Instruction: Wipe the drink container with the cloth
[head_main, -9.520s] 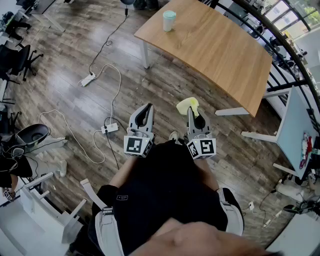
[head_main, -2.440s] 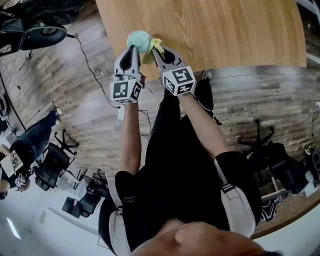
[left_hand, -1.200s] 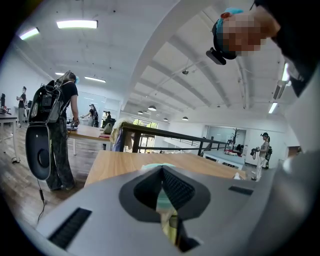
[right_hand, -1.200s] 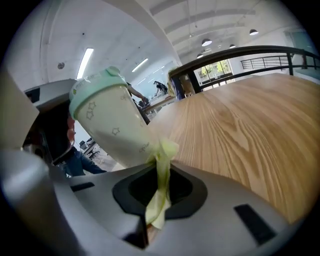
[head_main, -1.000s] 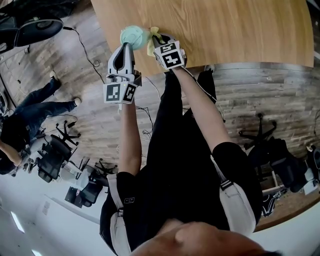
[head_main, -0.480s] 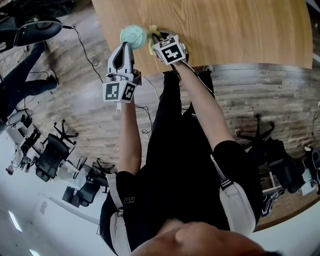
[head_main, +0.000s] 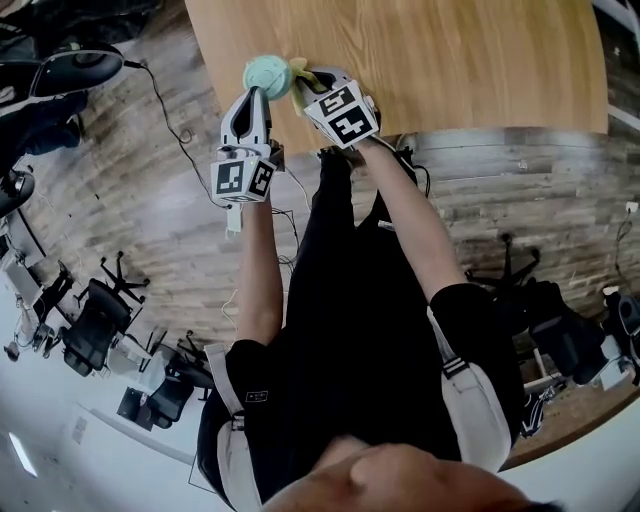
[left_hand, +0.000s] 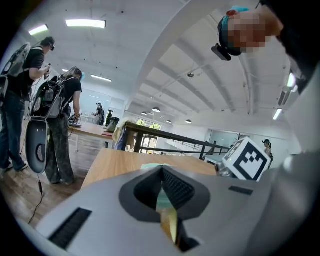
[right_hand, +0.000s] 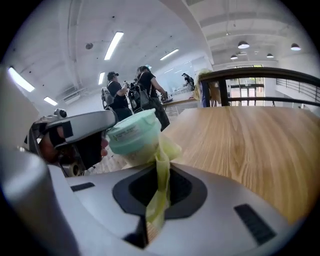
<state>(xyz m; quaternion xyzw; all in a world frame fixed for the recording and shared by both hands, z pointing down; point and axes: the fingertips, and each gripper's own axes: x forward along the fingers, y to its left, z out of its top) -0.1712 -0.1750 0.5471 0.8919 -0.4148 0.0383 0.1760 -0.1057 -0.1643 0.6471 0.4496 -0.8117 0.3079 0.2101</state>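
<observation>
Left gripper (left_hand: 162, 174): my left gripper view shows its jaws drawn almost together, with only a thin slit between the pads and nothing clamped. Through the slit I see a sliver of mint green and yellow beyond.
Left gripper position: in the head view its tip sits at the near side of the drink container (head_main: 268, 72). I cannot tell whether it touches.
Right gripper (right_hand: 162, 170): closed on the cloth (right_hand: 168, 148). A yellow-green strip is pinched between the jaws and runs forward out of them.
Cloth: its free end is bunched against the drink container's side, just under the mint lid.
Drink container: upright on the table (right_hand: 250, 145), close to the table's near corner, pale body with a mint-green lid. It stands between my two gripper tips, the left one on its left and the cloth on its right.
Table: light wood top, bare beyond the container.
Background: people (left_hand: 30, 95) stand on the wooden floor (head_main: 150, 200) off to the left of the table.
</observation>
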